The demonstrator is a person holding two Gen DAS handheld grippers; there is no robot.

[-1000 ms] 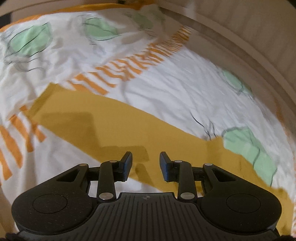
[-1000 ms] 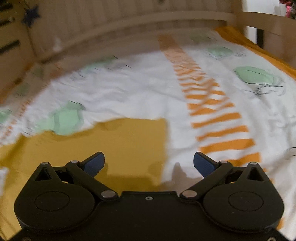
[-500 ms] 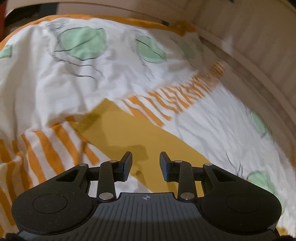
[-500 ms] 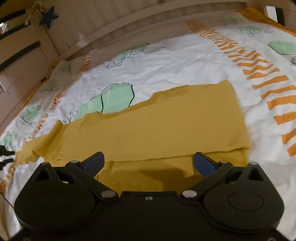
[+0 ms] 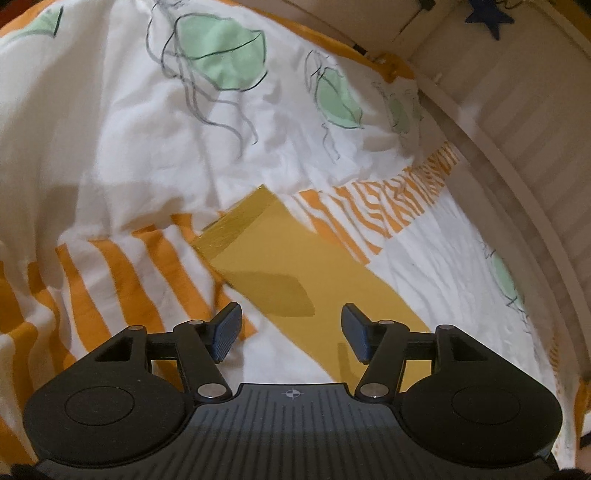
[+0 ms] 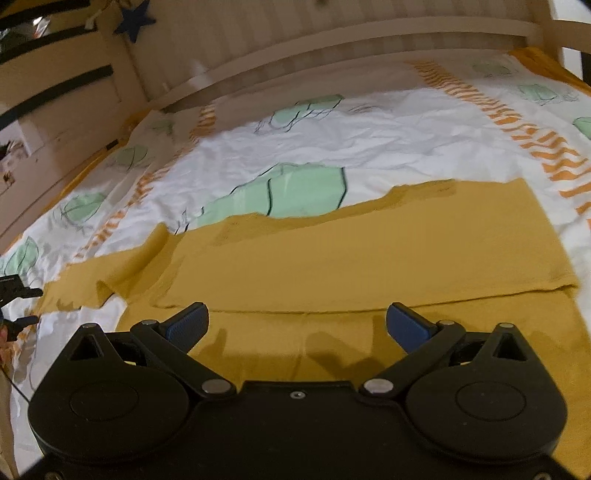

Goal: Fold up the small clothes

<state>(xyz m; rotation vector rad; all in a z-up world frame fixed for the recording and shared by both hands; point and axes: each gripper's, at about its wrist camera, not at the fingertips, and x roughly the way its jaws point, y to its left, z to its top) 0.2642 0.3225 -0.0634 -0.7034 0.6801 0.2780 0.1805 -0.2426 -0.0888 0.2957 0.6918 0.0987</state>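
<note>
Bedroom, home: my claws work over a bed with a white duvet (image 5: 122, 147) printed with green jellyfish and orange stripes, wooden slatted bed frame (image 6: 332, 33), blue star decoration (image 6: 135, 18).

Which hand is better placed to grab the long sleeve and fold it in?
Left, probably. The left gripper hangs over the mustard sleeve near its cuff, jaws opening with nothing pinched. The right gripper is open over the shirt's body.

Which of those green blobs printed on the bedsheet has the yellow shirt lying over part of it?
In the right wrist view, the big angular green patch mid-sheet: the mustard shirt covers its lower edge. The smaller green prints nearer the bed's edges lie clear of it.
</note>
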